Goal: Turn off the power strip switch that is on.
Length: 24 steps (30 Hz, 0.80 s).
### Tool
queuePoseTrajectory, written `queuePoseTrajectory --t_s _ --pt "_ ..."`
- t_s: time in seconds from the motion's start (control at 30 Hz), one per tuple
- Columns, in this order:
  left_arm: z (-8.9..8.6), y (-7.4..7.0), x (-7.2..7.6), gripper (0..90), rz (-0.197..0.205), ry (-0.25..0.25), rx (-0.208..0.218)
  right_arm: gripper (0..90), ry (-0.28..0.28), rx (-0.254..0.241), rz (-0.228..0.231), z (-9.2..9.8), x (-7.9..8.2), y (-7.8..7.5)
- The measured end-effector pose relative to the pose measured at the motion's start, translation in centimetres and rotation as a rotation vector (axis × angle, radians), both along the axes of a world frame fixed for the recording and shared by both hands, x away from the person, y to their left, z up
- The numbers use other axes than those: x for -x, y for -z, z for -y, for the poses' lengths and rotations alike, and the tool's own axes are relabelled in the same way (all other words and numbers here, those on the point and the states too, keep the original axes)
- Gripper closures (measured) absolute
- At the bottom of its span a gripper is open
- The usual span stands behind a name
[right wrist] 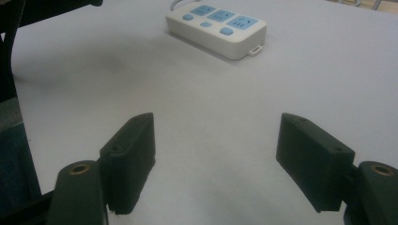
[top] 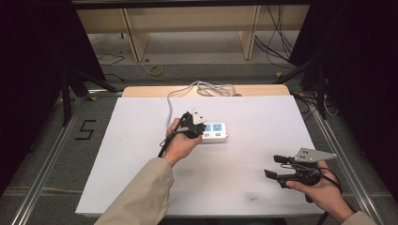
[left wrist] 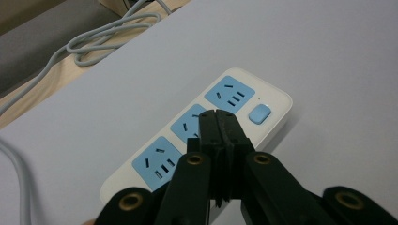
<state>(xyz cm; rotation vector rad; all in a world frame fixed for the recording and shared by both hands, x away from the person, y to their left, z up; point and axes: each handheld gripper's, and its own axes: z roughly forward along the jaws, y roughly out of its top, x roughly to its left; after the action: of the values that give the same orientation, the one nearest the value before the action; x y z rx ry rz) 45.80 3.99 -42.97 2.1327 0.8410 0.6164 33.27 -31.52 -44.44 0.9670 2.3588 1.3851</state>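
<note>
Shut left gripper point(left wrist: 220, 117) over power strip point(left wrist: 155, 161), table point(top: 141, 140) open around

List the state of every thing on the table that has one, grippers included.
power strip: lying flat, sockets up, all three sockets empty
grey cable: loosely bunched at the table's far edge
left gripper: jaws shut, empty, tips over the middle socket
right gripper: jaws wide open, empty, away from the strip
</note>
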Motion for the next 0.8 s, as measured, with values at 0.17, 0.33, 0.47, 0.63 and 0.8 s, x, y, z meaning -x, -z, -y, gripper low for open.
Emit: queuePoseTrajectory --t_s 0.17,0.33,0.47,0.63,0.8 --pt "0.3 0.1 -0.3 89.8 -0.005 0.001 -0.003 29.0 0.000 0.000 0.001 0.0 0.0 0.0" --pt "0.7 0.3 -0.5 89.8 -0.011 0.005 -0.009 29.0 0.000 -0.001 0.000 0.0 0.0 0.0" --pt "0.9 0.2 -0.7 89.8 -0.015 0.011 -0.022 29.0 -0.001 -0.001 0.000 0.0 0.0 0.0" --pt "1.3 0.5 -1.0 89.8 -0.027 0.012 -0.041 29.0 -0.001 -0.002 -0.001 0.0 0.0 0.0" --pt "1.7 0.7 -1.4 89.8 -0.044 0.008 -0.044 29.0 -0.001 -0.002 0.000 0.0 -0.1 0.0"
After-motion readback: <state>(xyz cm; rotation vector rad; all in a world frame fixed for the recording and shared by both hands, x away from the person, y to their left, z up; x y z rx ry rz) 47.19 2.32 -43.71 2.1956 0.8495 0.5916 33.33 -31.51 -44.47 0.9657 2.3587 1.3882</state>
